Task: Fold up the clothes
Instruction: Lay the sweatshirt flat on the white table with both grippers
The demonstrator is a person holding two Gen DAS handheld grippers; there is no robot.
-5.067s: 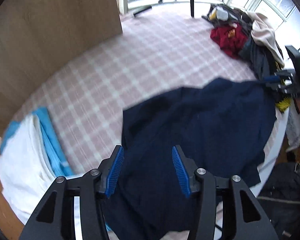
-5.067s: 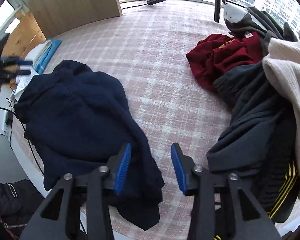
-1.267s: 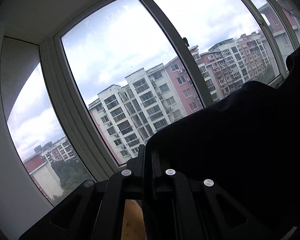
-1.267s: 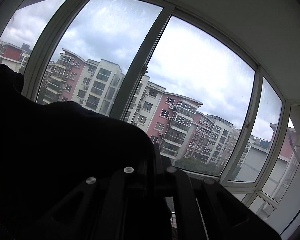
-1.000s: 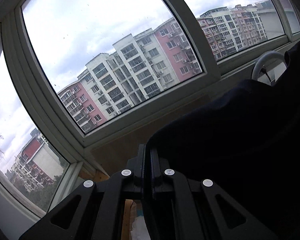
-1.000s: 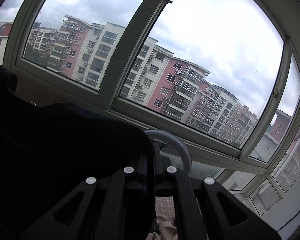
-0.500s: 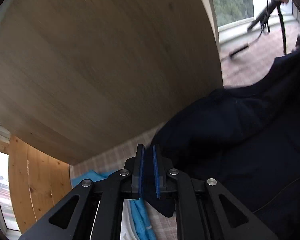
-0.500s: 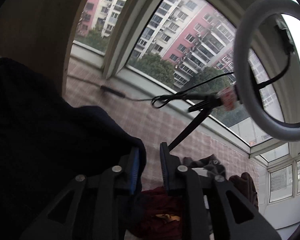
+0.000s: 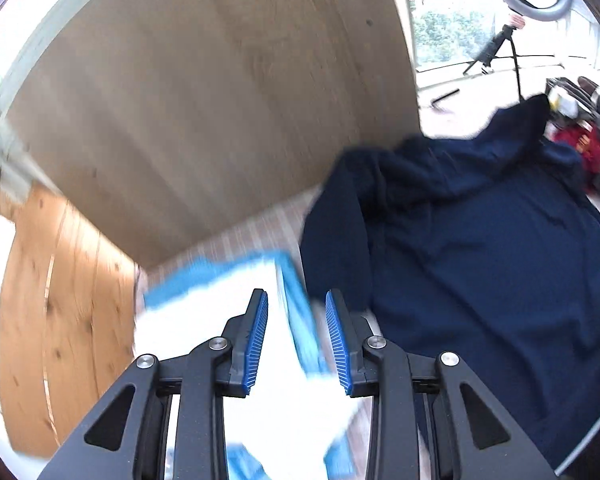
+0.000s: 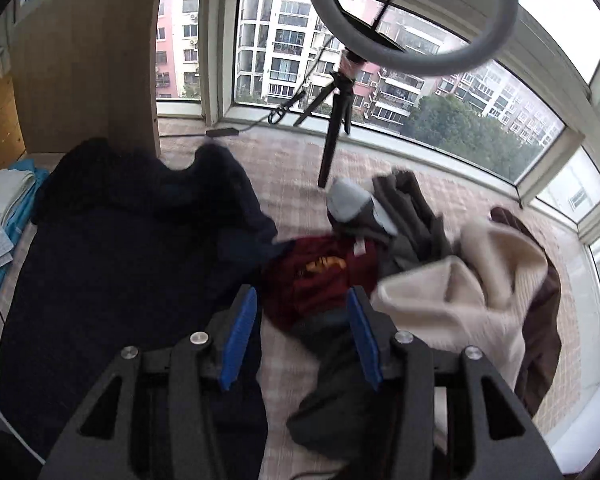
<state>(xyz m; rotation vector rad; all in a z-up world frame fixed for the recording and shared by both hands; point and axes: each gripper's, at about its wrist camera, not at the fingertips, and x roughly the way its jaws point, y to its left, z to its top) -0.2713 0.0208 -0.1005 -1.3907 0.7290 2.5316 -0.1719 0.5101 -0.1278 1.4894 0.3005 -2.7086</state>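
Navy garment [image 10: 112, 264] spread on the checked surface [image 10: 288, 168], its near hem cut off by the frame. Left gripper [image 9: 296, 344] and right gripper [image 10: 298, 336], jaws just opening, hold nothing. The maroon garment [image 10: 320, 280] bears an illegible yellow print; the left view is motion-blurred.

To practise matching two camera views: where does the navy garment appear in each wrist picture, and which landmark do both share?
Left wrist: the navy garment fills the right half, spread flat to the right of the tool's fingers.
Right wrist: the navy garment fills the left half, left of the fingers.
Shared landmark: the red garment lying just past its far edge.
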